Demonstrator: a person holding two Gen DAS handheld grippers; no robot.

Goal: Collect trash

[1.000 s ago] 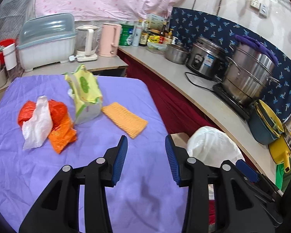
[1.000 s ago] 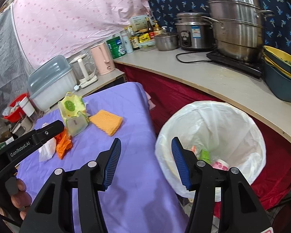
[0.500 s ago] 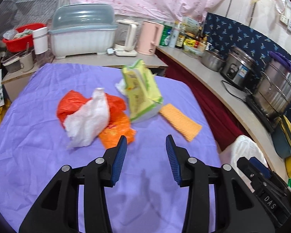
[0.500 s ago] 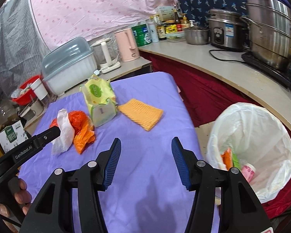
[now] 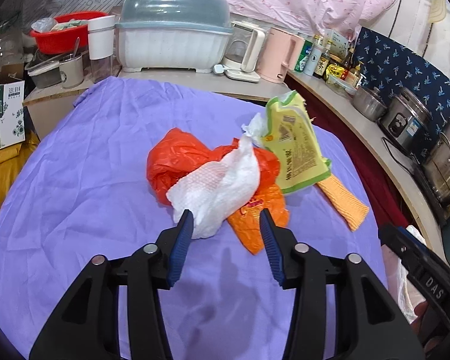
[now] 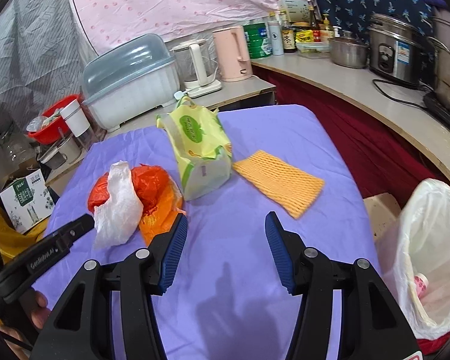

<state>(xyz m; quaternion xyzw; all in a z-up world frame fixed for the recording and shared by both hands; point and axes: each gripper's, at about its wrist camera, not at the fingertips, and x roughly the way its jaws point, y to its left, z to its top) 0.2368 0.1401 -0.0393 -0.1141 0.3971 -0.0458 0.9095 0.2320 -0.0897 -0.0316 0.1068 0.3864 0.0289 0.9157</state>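
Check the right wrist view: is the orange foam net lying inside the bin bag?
No. The orange foam net lies flat on the purple tablecloth, apart from the white bin bag.

I am reading "GenRobot.AI" on the left gripper's arm (image 6: 45, 258), "DAS" on the right gripper's arm (image 5: 432, 285), and "有机纯牛奶" on the milk carton box (image 5: 3, 117) left of the purple table cloth (image 5: 90, 165).
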